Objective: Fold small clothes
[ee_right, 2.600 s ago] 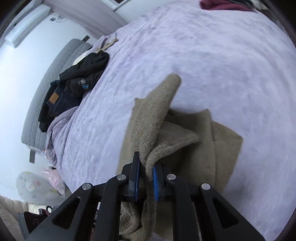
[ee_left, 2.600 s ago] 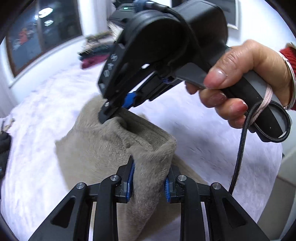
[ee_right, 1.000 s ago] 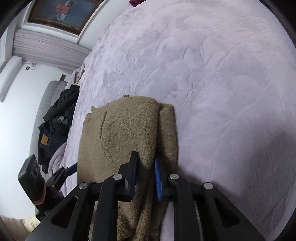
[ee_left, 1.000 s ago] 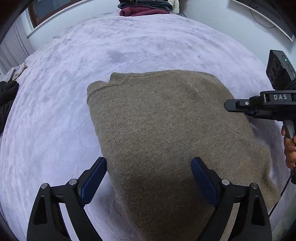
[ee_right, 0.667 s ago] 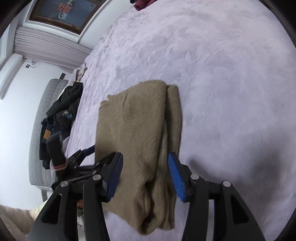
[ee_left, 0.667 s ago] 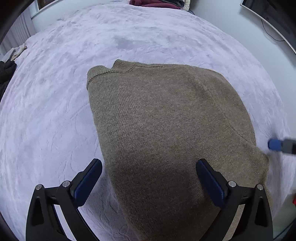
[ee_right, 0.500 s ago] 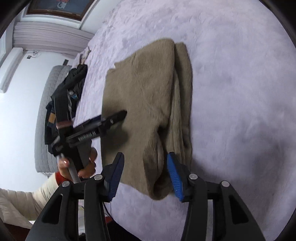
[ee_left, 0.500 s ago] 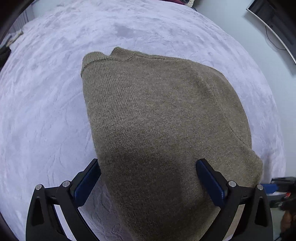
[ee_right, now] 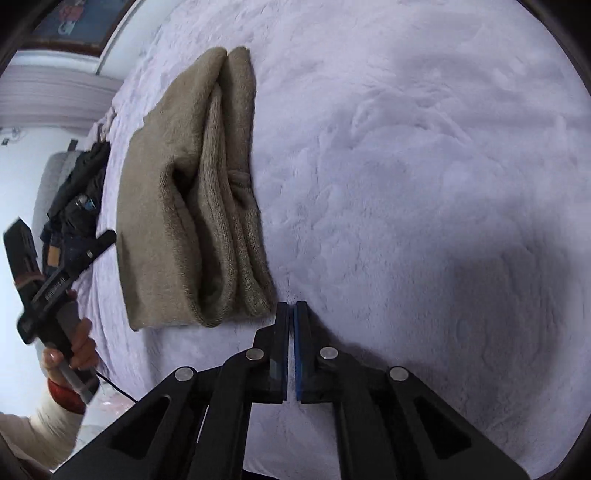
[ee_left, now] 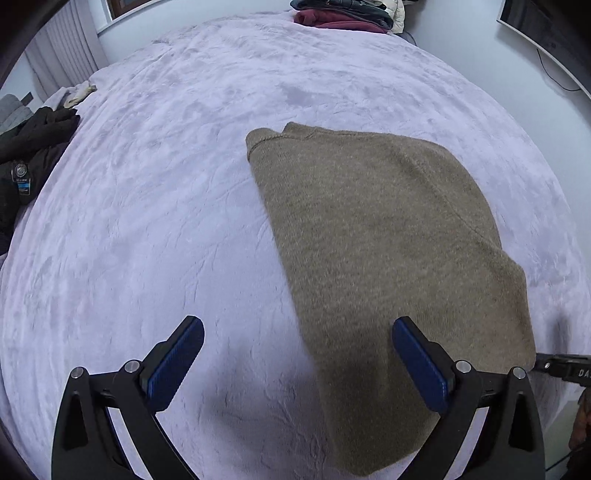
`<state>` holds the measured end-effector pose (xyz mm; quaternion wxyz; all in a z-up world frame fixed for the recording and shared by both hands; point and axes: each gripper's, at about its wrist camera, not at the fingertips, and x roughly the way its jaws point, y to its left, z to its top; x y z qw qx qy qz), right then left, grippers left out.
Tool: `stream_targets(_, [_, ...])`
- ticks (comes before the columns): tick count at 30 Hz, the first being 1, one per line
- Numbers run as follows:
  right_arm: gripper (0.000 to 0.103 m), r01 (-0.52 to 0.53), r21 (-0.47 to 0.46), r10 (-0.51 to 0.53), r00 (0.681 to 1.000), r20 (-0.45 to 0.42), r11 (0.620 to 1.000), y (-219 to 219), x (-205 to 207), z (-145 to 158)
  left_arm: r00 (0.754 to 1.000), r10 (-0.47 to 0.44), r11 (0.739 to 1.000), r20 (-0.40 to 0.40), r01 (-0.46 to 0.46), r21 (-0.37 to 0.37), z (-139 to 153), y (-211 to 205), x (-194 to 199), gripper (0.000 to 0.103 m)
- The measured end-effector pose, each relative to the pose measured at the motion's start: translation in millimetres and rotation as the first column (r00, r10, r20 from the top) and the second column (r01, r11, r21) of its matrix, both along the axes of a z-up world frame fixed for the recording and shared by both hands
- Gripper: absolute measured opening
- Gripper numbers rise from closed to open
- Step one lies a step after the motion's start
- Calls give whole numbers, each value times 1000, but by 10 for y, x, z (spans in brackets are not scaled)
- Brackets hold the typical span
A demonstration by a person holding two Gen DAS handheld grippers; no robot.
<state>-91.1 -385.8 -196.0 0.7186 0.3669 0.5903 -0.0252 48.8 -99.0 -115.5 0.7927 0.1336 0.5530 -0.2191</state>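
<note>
A folded tan knitted sweater [ee_left: 384, 258] is lying released on a lilac plush bedspread [ee_left: 166, 203], the left gripper [ee_left: 295, 365] hovering wide open and the right gripper [ee_right: 290, 350] pinched together on nothing.

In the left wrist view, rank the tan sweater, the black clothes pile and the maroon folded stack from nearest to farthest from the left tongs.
1. Tan sweater, just ahead, right side.
2. Black clothes pile, far left edge.
3. Maroon folded stack, far end of the bed.

Both tools are matte black linkage frames with round silver screws and ribbed blue finger pads. The left tool [ee_right: 59, 280] has white lettering, a thin black cable, and is gripped by a bare hand [ee_right: 74, 350] with a red cuff over a cream sleeve.
</note>
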Motion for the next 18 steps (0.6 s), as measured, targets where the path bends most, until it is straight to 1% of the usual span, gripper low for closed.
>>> stream_targets(1, [9,18,-27,-17,1000,18,999,-13,-17,94,1000,3,1000,-6,-3,12,-18,-5,-27,102])
stream_targets(3, [16,18,-55,-15,999,49,998,-12,55,268,1000,6,1000,-16,-6,22,-38,-3,-82,102])
stream_targets(4, [33,10,-52,-6,996,85,999,1,99,357,1000,8,1000,-20,-8,23,-38,-1,-98,102])
stream_targets(5, [59,0,-34,5,992,127,999,23,180,455,1000,11,1000,-24,-11,21,-33,3,-104,102])
stream_targets(6, [68,-11,-5,12,985,170,1000,41,282,523,1000,14,1000,-22,-14,22,-30,-7,-111,102])
stream_targets(7, [70,-16,14,13,980,199,1000,49,360,559,1000,19,1000,-18,-18,25,-21,-4,-109,102])
stream_targets(9, [66,-31,74,13,973,232,997,72,605,514,1000,28,999,-13,-28,24,5,4,-98,102])
stream_targets(10, [51,-37,112,8,970,245,993,82,712,456,999,35,999,-12,-34,23,16,10,-93,102])
stream_targets(11, [29,-43,147,7,971,239,988,117,818,384,999,40,999,-12,-39,25,26,18,-91,102])
stream_targets(12, [17,-58,169,21,977,211,984,172,936,299,999,44,999,-11,-43,29,35,26,-92,102])
stream_targets(13, [7,-73,148,46,983,179,986,216,1001,247,999,47,998,-8,-46,32,40,35,-97,102])
stream_targets(16, [6,-74,12,72,988,136,997,254,853,206,998,61,996,-27,-59,64,-51,51,-117,102])
stream_targets(17, [6,-62,-30,65,992,111,998,225,759,133,997,67,995,-39,-64,74,-100,53,-118,102])
stream_targets(18, [6,-46,-11,47,994,102,999,169,660,53,996,71,995,-57,-67,74,-142,53,-122,102])
